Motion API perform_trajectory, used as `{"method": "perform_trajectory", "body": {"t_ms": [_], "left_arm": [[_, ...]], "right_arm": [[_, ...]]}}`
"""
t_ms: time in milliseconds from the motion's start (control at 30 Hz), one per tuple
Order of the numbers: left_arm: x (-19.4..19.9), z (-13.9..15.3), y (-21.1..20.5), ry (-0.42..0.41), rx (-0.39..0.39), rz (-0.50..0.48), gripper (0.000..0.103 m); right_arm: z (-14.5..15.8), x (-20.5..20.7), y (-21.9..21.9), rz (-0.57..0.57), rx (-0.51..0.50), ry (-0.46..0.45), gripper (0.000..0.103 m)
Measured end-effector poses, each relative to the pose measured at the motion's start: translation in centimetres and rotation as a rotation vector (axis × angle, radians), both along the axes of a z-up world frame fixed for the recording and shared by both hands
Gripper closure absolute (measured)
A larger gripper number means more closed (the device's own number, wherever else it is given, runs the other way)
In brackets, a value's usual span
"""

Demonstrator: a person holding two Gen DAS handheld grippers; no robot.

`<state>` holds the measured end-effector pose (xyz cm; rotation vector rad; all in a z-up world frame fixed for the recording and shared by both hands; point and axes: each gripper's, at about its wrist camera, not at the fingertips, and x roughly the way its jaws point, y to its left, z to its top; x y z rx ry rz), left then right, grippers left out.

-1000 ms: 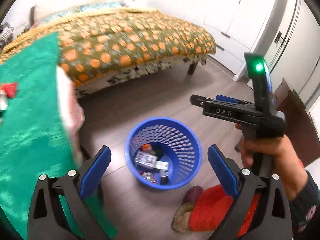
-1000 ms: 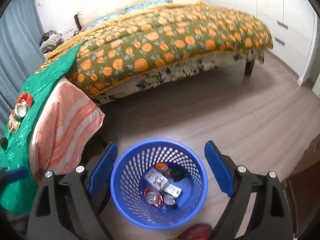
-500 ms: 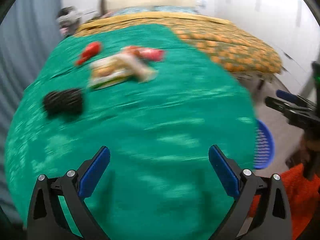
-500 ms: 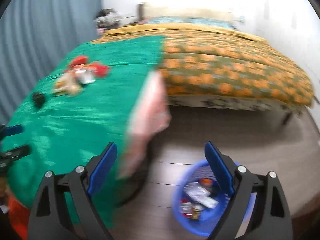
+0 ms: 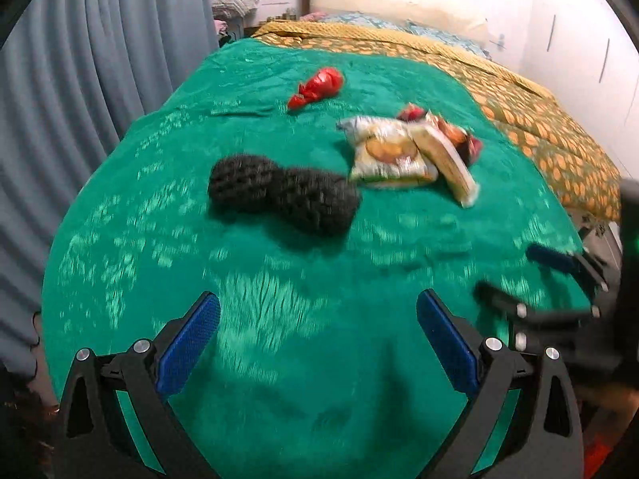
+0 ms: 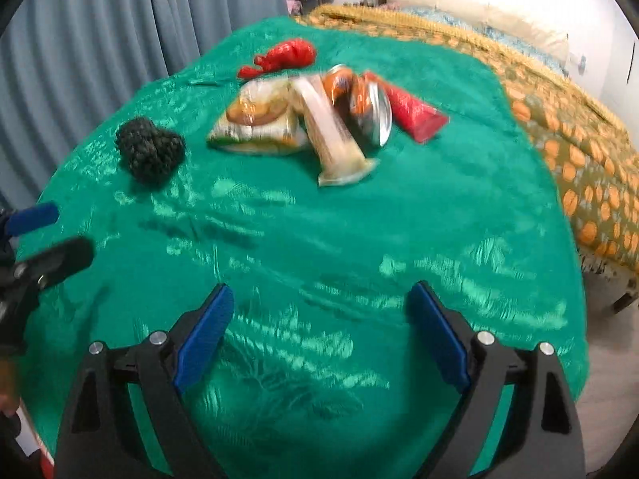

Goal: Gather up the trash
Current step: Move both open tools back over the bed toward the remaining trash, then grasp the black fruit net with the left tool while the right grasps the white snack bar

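Both claws, left gripper [image 5: 317, 335] and right gripper [image 6: 319, 323], spread wide, nothing held; a second ago both hung over blue basket on floor, now swung to green cloth [image 5: 279, 279]. Basket out of view. Trash far ahead: snack packet [image 6: 259, 117], crushed can [image 6: 369, 107], red wrappers [image 6: 285, 56]. Black knit item [image 5: 283, 191] nearer left. Judgement: drop finished, next pick starting, reach not begun
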<state>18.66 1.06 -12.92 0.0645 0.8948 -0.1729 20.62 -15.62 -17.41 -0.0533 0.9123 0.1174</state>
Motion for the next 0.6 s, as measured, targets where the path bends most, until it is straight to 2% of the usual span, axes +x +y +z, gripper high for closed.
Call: {"method": "perform_trajectory", "body": {"t_ms": [133,300,500,600], "left_arm": [[3.2,0.1,-1.9,-0.015,0.021,0.034,0.006],[6.9,-0.8,-2.4,0.005,0.043,0.147,0.006],[6.2,-1.0,1.4,0.045,0.019,0.206,0.006],[4.7,-0.8,4.6,0.042,0.044,0.222,0.006]], "right_arm": [[-0.2,-0.2,-0.3,-0.007,0.012,0.000,0.014],[-0.2,-0.2,-0.2,-0.009,0.014,-0.001,0.014],[-0.2,-0.1,-0.3,-0.009,0.019,-0.002,0.014],[-0.2,-0.2,-0.3,-0.010,0.017,-0.004,0.014]]}}
